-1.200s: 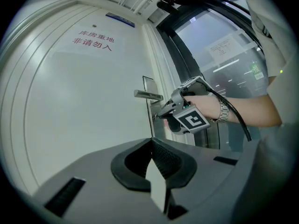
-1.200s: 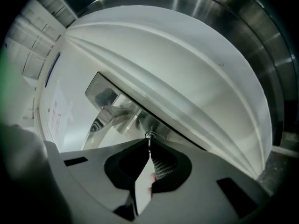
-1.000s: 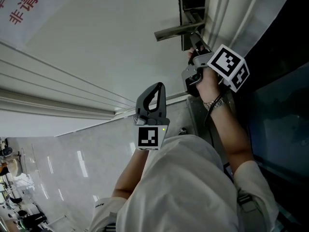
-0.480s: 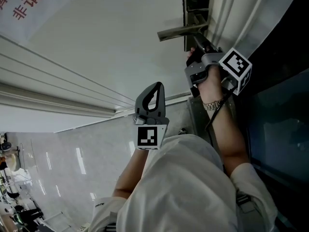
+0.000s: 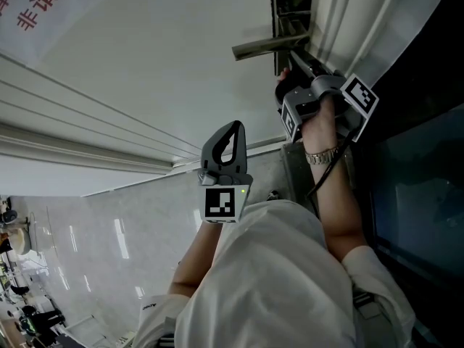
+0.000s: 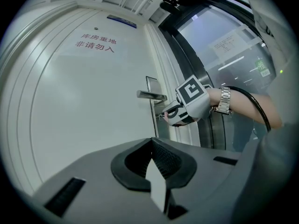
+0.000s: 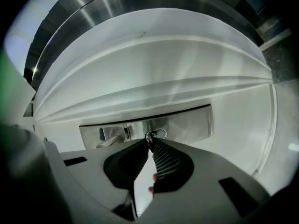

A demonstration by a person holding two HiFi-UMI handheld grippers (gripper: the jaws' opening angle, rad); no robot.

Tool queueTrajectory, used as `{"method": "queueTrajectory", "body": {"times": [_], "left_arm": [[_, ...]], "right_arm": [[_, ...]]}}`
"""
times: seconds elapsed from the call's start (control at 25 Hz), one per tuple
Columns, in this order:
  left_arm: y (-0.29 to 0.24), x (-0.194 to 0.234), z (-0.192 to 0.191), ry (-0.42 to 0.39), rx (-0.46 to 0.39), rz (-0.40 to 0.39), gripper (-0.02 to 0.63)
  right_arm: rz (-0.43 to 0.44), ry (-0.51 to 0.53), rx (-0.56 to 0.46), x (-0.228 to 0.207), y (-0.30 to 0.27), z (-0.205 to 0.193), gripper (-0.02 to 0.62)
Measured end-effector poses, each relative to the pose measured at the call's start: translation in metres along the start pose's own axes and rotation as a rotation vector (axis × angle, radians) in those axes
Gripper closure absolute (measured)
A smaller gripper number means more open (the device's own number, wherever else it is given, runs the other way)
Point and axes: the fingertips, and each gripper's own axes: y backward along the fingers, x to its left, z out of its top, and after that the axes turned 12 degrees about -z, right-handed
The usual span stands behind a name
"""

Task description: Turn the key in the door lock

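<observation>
Holding left gripper (image 5: 233, 129) off door (image 5: 145, 64), shut, empty: not needed. Pinching key (image 7: 149, 136) in lock (image 7: 187, 120) below handle (image 5: 264, 46) with right gripper (image 7: 151, 144) tips for torque; jaws just easing apart, key between them.

Glossy pale floor tiles (image 5: 87, 245) fill the lower left, streaked with reflected light. A dark glass panel (image 5: 428, 187) lines the right edge.

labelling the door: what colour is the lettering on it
Red lettering, clearest in the left gripper view.
</observation>
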Motion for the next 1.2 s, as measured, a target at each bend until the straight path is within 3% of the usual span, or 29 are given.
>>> {"method": "queueTrajectory", "body": {"times": [0.12, 0.24, 0.44, 0.56, 0.68, 0.96, 1.2], "left_arm": [[-0.001, -0.003, -0.001, 0.004, 0.005, -0.003, 0.597], [-0.002, -0.005, -0.002, -0.001, 0.008, -0.010, 0.598], [-0.003, -0.008, -0.005, 0.009, 0.004, -0.012, 0.597], [-0.003, -0.011, -0.006, 0.000, 0.006, -0.020, 0.597], [-0.004, -0.013, -0.005, 0.004, 0.002, -0.027, 0.598], [-0.008, -0.018, -0.006, 0.022, -0.004, -0.053, 0.597], [-0.008, -0.022, -0.003, 0.006, -0.016, -0.075, 0.597]], "right_arm": [[0.013, 0.089, 0.001, 0.004, 0.001, -0.001, 0.574], [0.014, 0.256, 0.012, 0.006, 0.002, -0.006, 0.572], [0.008, 0.478, 0.062, -0.002, 0.002, -0.022, 0.488], [-0.023, 0.629, 0.042, -0.007, 0.007, -0.022, 0.471], [-0.068, 0.870, -0.021, -0.007, 0.013, -0.018, 0.471], [-0.201, 1.569, -0.191, -0.006, 0.018, -0.014, 0.469], [-0.263, 1.983, -0.313, 0.002, 0.019, -0.021, 0.469]]}}
